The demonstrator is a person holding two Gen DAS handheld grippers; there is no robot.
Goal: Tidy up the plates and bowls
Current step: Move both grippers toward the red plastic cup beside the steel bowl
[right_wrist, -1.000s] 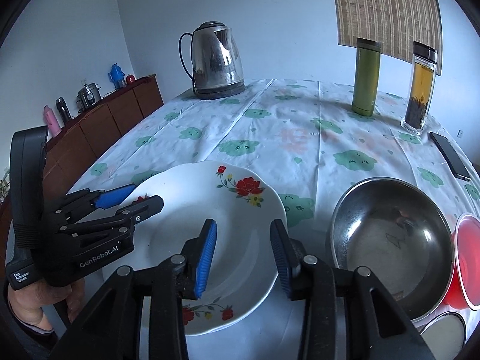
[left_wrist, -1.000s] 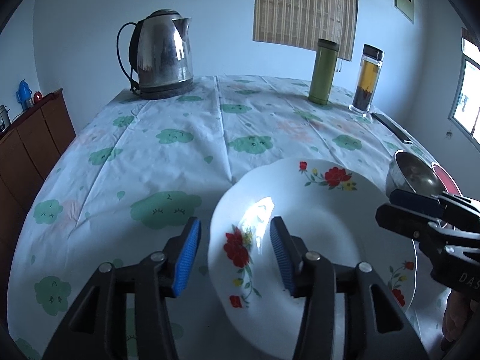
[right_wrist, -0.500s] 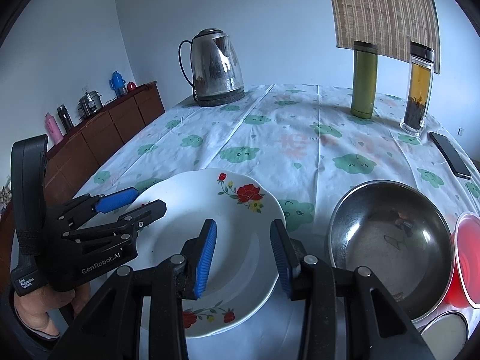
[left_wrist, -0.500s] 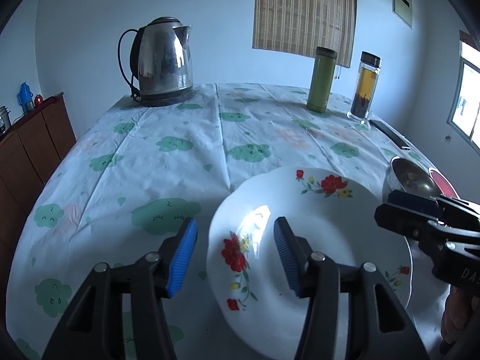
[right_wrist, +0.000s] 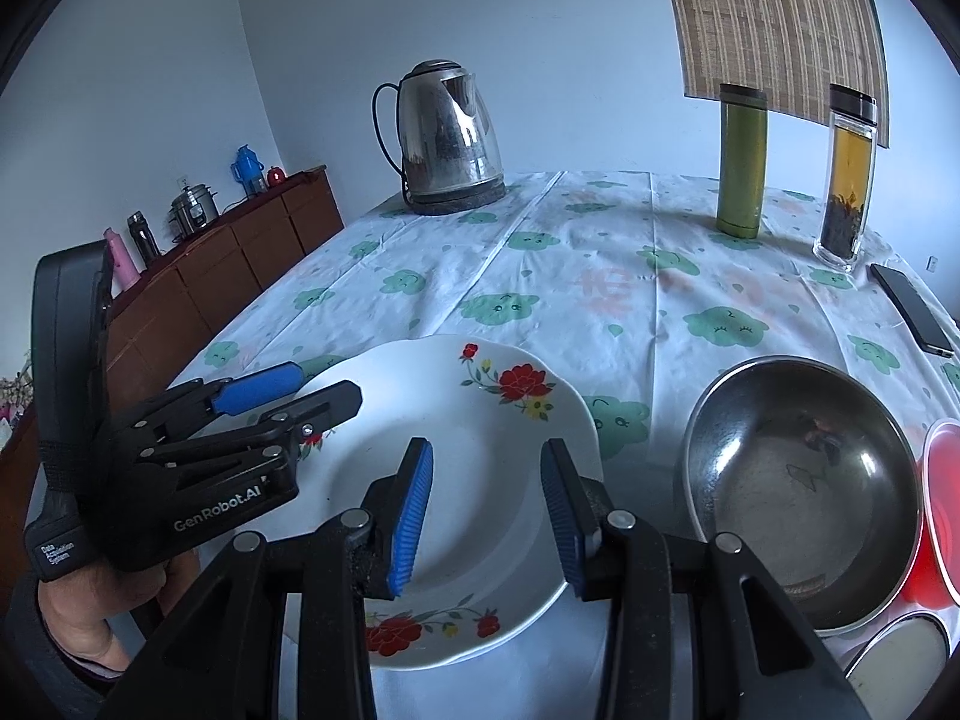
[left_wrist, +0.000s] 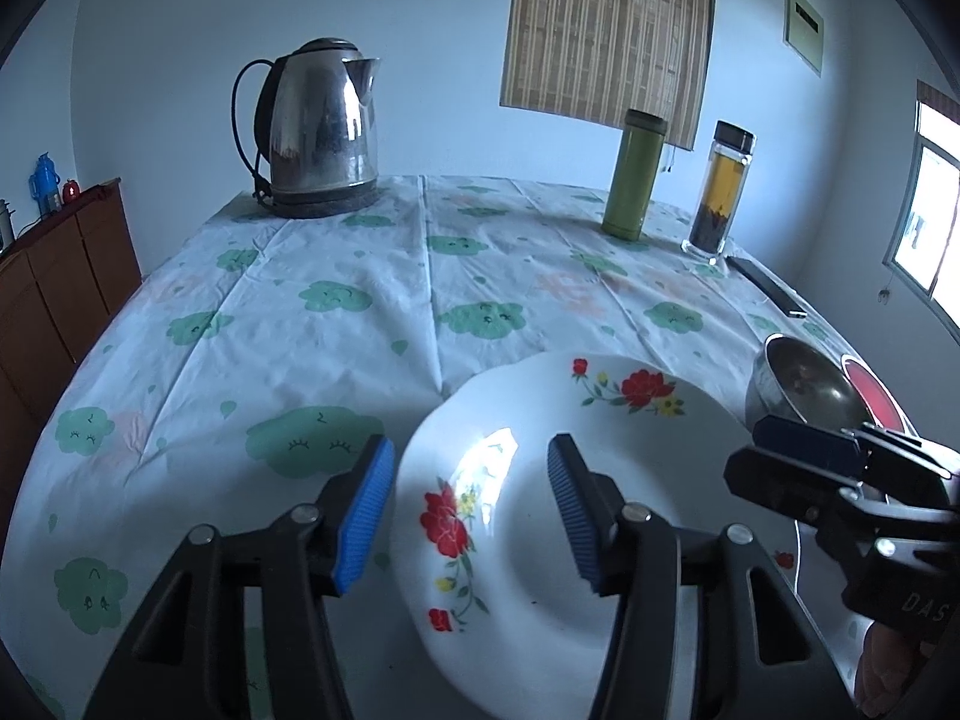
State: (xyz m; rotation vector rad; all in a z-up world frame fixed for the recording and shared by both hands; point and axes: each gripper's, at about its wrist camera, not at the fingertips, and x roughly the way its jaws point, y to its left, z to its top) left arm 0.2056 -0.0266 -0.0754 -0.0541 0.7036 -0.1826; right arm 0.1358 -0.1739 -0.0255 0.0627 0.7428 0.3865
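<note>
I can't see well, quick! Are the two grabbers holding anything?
Left gripper: open, holding nothing, above the flowered plate.
Right gripper: open, holding nothing.

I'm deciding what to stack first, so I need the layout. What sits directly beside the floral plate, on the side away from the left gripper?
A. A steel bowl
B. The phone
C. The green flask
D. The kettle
A: in the right wrist view the steel bowl sits next to the floral plate, opposite the left gripper; the other things stand farther back.
</note>
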